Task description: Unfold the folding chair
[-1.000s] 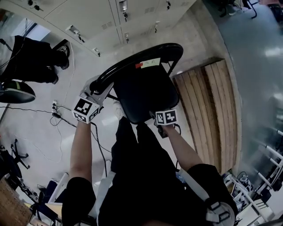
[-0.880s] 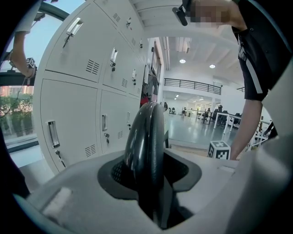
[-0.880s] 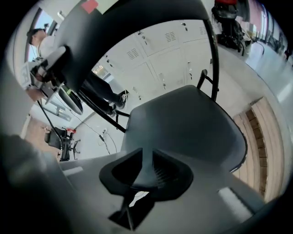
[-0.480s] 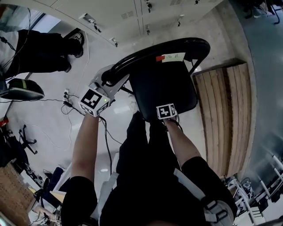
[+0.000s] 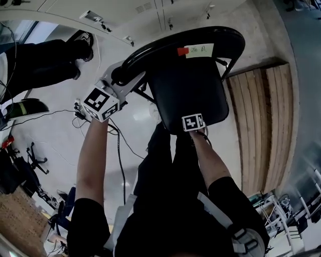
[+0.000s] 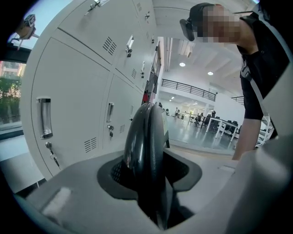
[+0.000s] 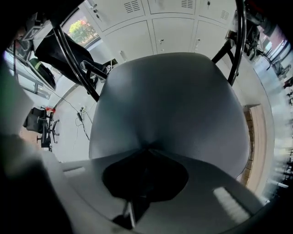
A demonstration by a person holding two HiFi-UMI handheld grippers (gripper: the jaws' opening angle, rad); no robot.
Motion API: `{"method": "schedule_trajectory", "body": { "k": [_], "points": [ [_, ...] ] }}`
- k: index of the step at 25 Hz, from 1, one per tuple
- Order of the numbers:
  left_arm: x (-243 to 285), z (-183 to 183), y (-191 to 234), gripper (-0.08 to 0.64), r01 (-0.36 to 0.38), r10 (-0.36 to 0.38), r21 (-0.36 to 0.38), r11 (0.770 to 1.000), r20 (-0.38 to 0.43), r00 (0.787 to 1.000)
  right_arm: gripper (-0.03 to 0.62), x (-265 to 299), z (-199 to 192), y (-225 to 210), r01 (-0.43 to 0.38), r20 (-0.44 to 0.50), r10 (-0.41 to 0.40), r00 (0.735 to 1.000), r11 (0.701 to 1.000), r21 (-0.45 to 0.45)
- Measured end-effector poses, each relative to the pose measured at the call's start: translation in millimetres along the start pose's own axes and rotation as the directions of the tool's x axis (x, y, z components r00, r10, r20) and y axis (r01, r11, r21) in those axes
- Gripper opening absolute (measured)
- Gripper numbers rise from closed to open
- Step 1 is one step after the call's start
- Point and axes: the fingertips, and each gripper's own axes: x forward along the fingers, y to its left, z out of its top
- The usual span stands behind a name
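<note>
Left hand-held gripper is clenched on the back rail of the chair, top centre of the head view. Right hand-held gripper has just been closing; its jaws are together with nothing between them, tips seemingly against the seat.

Risk: closed tips only push, so they could slide off the smooth seat and let it flip up. The chair could also skid on the glossy pale floor.

Cables lie centre left, wooden slats on the right, lockers at the top.
</note>
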Motion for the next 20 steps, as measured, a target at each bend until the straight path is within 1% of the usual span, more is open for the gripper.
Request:
{"method": "schedule_trajectory", "body": {
  "k": [2,4,9,14,17,20],
  "points": [
    [3,-4,7,0.160,0.011,-0.011,-0.008,1.000,0.000,1.000,0.015,3,-2,1,0.006,-0.024,-0.006,1.000,1.000,0.002],
    [6,-7,13,0.160,0.021,-0.021,-0.009,1.000,0.001,1.000,0.015,10,-2,1,0.000,-0.028,0.000,1.000,1.000,-0.003],
    [12,-12,23,0.160,0.033,-0.033,-0.017,0.999,0.011,0.999,0.015,19,-5,0,0.012,-0.068,-0.011,0.998,1.000,0.022],
    [10,-13,16,0.161,0.044,-0.043,-0.017,0.999,0.018,0.999,0.015,21,-17,1,0.022,-0.063,-0.020,0.998,0.999,0.033],
    [14,-19,26,0.161,0.052,-0.051,-0.025,0.998,0.030,0.998,0.015,34,-11,1,0.009,-0.032,-0.008,0.999,1.000,0.022],
    [16,-21,27,0.161,0.051,-0.049,-0.043,0.998,0.046,0.998,0.015,34,-12,-1,0.020,-0.035,-0.019,0.999,1.000,0.020]
  ]
}}
